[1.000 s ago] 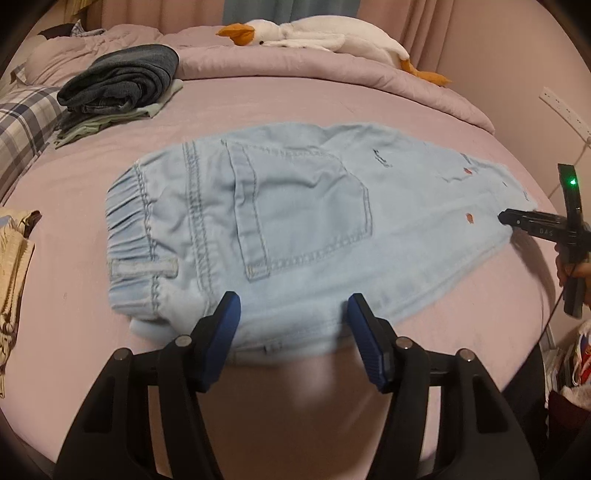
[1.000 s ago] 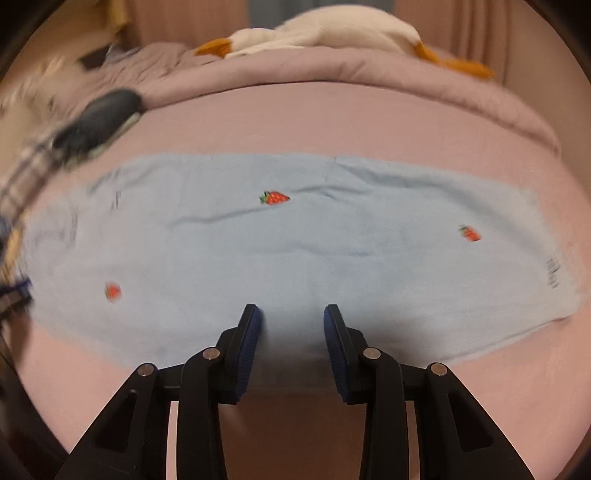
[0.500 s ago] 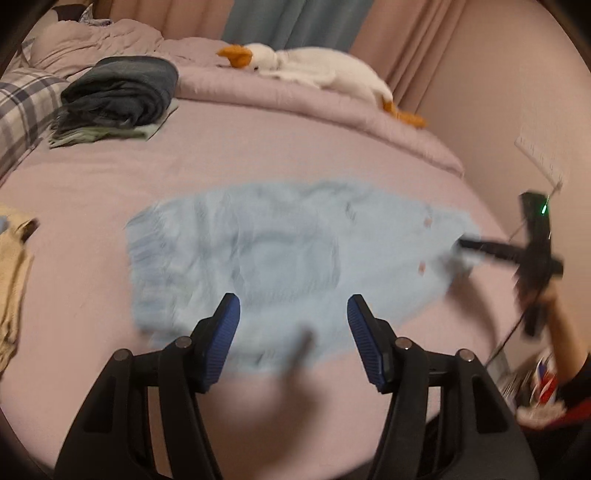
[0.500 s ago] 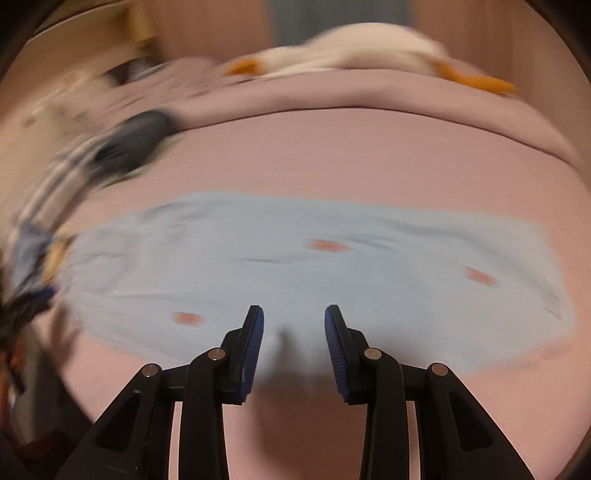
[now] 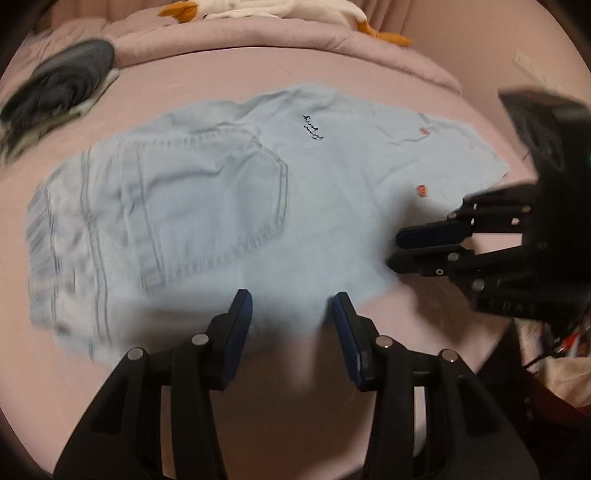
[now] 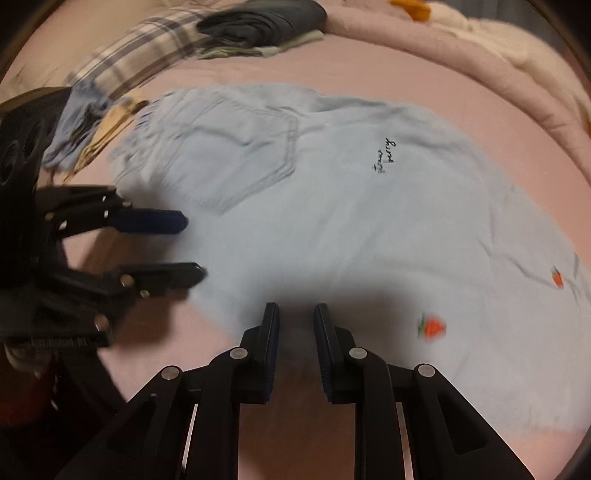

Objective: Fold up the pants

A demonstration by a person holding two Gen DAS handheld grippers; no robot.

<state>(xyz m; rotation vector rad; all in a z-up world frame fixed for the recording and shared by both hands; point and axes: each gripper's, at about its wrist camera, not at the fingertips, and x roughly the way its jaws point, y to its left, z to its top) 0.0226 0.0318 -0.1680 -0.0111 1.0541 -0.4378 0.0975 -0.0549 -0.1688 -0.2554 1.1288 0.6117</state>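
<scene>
The light blue denim pants (image 5: pixel 229 206) lie flat on the pink bed (image 5: pixel 332 70), folded lengthwise, waistband to the left and legs running off to the right. From my left wrist view I see a back pocket (image 5: pixel 210 199) facing up, dark script embroidery (image 5: pixel 313 128) past it, and small red strawberry patches (image 5: pixel 420 190) toward the leg end. The left part of the cloth is smeared by motion blur.

My left claw (image 5: pixel 291 314) sits at the near edge of the pants, its blue pads wide apart with nothing between them — empty, as far as I can see. My right claw (image 6: pixel 296 325) is also at the near edge, a little further along the leg; its jaws stand apart by a narrow gap, and I can't see any cloth caught in it. Each claw shows in the other's view, so the two are near one another — the right one (image 5: pixel 417 243) comes in from the right in the left wrist view.

Farther out, a folded pile of dark clothes (image 5: pixel 62 81) rests at the far left of the bed, a plaid pillow (image 6: pixel 140 55) beside it, and a white plush goose (image 5: pixel 280 11) with an orange beak lies along the far edge.
</scene>
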